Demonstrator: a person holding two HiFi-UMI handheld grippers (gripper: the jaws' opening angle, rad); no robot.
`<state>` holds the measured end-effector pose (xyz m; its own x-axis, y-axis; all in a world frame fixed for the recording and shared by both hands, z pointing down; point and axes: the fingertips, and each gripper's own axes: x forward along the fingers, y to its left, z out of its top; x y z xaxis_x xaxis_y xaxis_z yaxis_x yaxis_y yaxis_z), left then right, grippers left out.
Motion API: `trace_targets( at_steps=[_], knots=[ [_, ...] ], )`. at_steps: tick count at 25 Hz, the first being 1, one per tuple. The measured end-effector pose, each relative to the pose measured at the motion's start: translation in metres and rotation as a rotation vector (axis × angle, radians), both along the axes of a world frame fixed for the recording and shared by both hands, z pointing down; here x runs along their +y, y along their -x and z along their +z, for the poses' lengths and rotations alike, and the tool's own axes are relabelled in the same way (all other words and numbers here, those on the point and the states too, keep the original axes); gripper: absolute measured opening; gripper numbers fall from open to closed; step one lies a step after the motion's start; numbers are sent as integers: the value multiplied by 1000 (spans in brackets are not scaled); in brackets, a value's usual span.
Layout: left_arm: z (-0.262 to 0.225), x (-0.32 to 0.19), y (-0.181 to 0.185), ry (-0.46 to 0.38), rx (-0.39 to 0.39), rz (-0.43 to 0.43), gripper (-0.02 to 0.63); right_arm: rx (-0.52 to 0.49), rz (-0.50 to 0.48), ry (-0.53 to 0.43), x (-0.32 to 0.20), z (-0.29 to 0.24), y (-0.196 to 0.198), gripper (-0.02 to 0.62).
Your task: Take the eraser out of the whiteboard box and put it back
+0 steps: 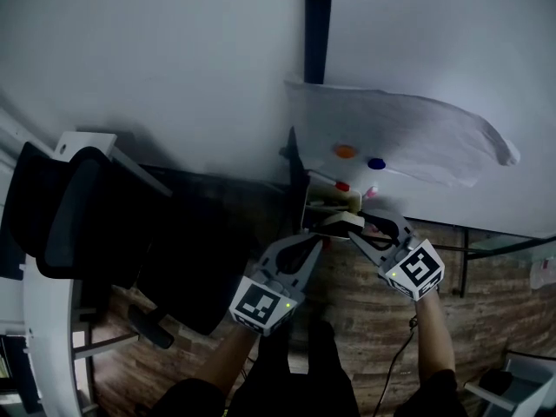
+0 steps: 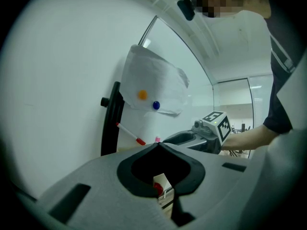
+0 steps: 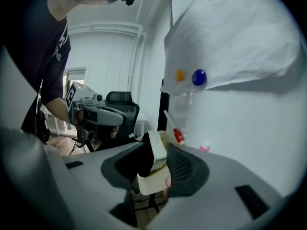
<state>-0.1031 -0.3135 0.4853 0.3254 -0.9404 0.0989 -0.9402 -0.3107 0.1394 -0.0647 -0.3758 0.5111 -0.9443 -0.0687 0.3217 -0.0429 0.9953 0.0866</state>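
Right gripper view shows the right gripper [image 3: 159, 151] clamped on the eraser [image 3: 153, 178], one pad on each of the pale block's flat sides. In the head view the eraser [image 1: 340, 222] sits at the front rim of the whiteboard box [image 1: 321, 205], which hangs at the lower edge of the whiteboard [image 1: 434, 76]. A red-capped marker [image 1: 342, 186] stands at the box's back wall. Whether the block's lower end is still inside the box cannot be made out. The left gripper [image 2: 158, 146] hangs just beside the box with its jaws together and nothing between them. The step in hand looks like the take-out, with the grip just made. The next move calls for a straight lift clear of the rim, without nudging the marker. Then the eraser should go down into the same front slot before the jaws part.
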Motion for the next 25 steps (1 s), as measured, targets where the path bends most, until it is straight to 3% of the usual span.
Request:
trace_targets(
  at_steps=[10,25],
  knots=[
    [-69,2,-7,-118,-24,0,5,-153,38,-23,11,-79,-23,135],
    [-205,36,-50,-387,-97,36,5,-691,382,-192,56,-231,-104,133]
  ],
)
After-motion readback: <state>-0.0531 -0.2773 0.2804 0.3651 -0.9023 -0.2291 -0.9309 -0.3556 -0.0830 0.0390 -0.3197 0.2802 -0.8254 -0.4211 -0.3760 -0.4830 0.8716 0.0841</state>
